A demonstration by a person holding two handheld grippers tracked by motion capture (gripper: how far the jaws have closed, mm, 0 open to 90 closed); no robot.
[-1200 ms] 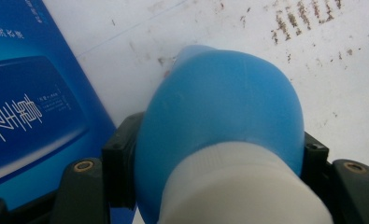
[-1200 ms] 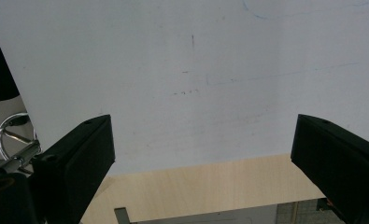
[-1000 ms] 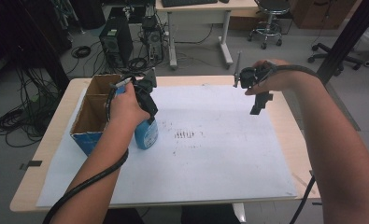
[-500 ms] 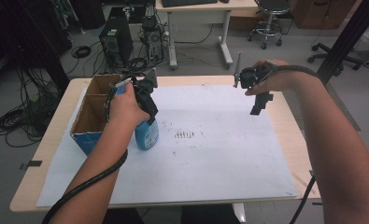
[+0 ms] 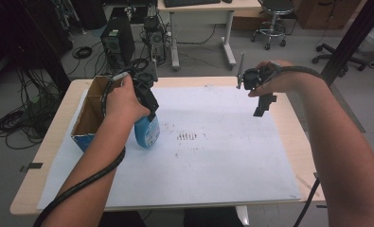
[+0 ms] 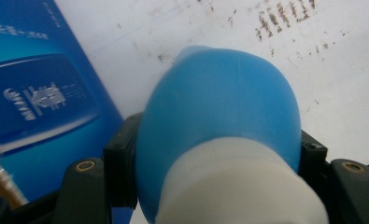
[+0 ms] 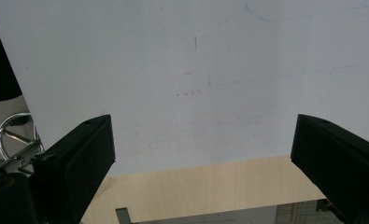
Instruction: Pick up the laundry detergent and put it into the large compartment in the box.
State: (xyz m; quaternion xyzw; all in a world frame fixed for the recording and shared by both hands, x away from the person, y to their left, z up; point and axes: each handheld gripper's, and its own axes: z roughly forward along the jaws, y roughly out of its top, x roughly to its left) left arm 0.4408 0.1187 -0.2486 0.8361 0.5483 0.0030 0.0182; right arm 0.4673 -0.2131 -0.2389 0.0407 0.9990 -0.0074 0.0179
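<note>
Left gripper (image 5: 144, 106) was clamped on the blue bottle (image 5: 146, 132) beside the cardboard box (image 5: 87, 116), apparently mid-move, next needing a placement spot; right gripper (image 5: 253, 87) hung wide, empty.

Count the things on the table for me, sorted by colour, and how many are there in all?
Blue bottle, held in the left gripper: 1
Blue-and-brown cardboard box: 1
White paper sheet with dark marks: 1
Total: 3
The right gripper hovers open above the sheet and holds nothing.
</note>
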